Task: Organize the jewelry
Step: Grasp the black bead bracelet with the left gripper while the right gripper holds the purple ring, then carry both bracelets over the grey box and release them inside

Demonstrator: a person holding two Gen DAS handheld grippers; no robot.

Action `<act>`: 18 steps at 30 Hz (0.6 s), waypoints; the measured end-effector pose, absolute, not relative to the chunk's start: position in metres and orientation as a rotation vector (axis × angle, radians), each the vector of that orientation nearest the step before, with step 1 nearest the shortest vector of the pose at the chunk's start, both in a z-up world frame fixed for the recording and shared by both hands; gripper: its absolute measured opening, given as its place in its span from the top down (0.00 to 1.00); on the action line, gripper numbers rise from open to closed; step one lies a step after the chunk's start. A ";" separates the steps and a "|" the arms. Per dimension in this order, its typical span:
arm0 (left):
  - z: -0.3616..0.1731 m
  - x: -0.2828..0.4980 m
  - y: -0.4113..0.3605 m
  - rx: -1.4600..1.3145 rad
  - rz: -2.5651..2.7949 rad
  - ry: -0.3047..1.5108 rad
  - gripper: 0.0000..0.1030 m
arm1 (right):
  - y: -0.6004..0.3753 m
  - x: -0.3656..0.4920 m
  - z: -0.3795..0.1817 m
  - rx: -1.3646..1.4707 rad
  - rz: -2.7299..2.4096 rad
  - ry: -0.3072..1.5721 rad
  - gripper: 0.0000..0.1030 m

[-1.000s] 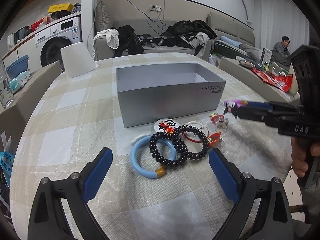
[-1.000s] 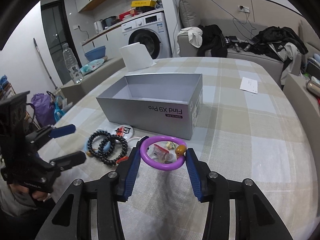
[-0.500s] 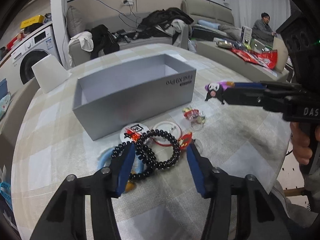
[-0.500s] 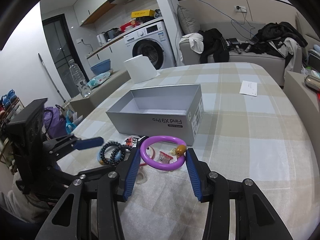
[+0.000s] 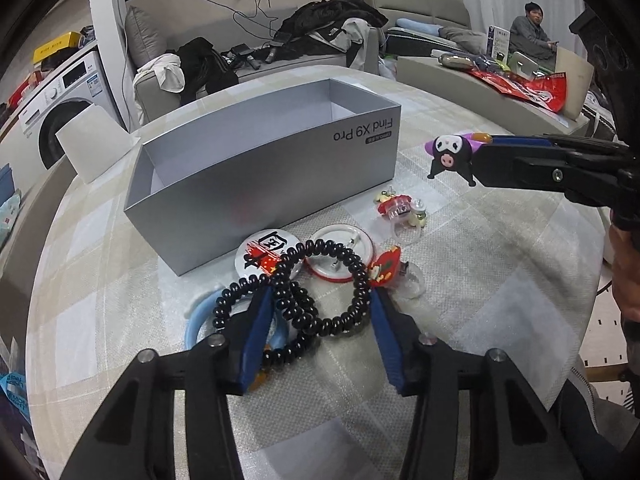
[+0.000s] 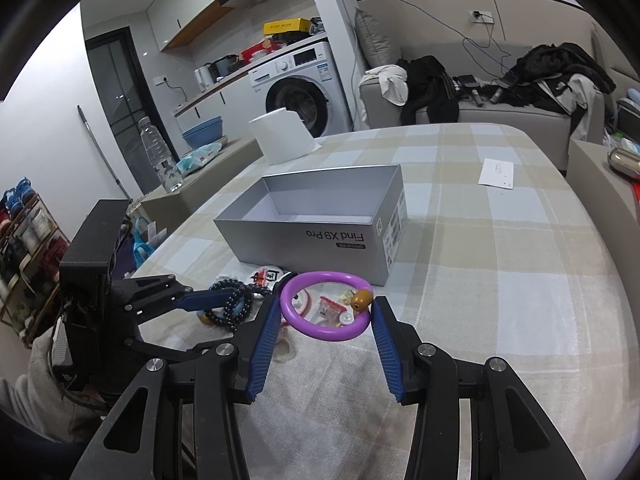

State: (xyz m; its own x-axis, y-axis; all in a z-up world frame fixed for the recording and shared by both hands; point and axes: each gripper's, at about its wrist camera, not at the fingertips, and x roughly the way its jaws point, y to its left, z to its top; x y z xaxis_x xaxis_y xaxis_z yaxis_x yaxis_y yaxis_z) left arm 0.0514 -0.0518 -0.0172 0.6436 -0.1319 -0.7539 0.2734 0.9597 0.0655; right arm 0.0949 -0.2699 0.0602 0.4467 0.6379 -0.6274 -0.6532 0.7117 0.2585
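A black bead bracelet, doubled into two loops, lies on the checked tablecloth in front of the open grey box. My left gripper is low over it with its jaws closing. One loop lies between the blue pads, which stand at the beads, and I see no squeeze. A light-blue bangle lies partly under the left finger. My right gripper is shut on a purple ring bracelet with a brown bead, held above the table. From the left wrist its cartoon charm sticks out of the right gripper.
Two round badges and small ring charms lie between the box and the grippers. A white paper roll and a paper slip sit further back on the table. A sofa with clothes stands behind; a person sits at the far right.
The left gripper's jaws came in from wide open to either side of the black bracelet, and the gripper moved closer to it. The right gripper kept its hold on the purple ring.
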 end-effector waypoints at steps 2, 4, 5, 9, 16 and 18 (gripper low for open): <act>-0.016 0.048 -0.049 0.162 -0.235 0.835 0.61 | -0.271 0.095 0.060 -0.020 0.798 0.768 0.56; -0.013 0.044 -0.047 0.153 -0.235 0.818 0.61 | -0.271 0.094 0.059 -0.020 0.798 0.768 0.56; -0.011 0.041 -0.046 0.148 -0.238 0.808 0.62 | -0.271 0.094 0.060 -0.020 0.796 0.766 0.56; 0.000 0.031 -0.040 0.115 -0.243 0.755 0.62 | -0.270 0.093 0.060 -0.020 0.800 0.759 0.56; 0.019 0.030 -0.032 0.036 -0.205 0.658 0.62 | -0.269 0.092 0.061 -0.017 0.803 0.747 0.56; 0.023 0.032 -0.029 0.020 -0.190 0.638 0.62 | -0.268 0.092 0.064 -0.015 0.805 0.737 0.56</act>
State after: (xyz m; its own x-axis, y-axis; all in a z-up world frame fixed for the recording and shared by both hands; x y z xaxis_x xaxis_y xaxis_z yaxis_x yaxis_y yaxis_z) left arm 0.0317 -0.0291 0.0231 0.7866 -0.1700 -0.5936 0.1821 0.9825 -0.0400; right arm 0.0919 -0.2676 0.0636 0.4610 0.6499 -0.6043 -0.6596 0.7065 0.2566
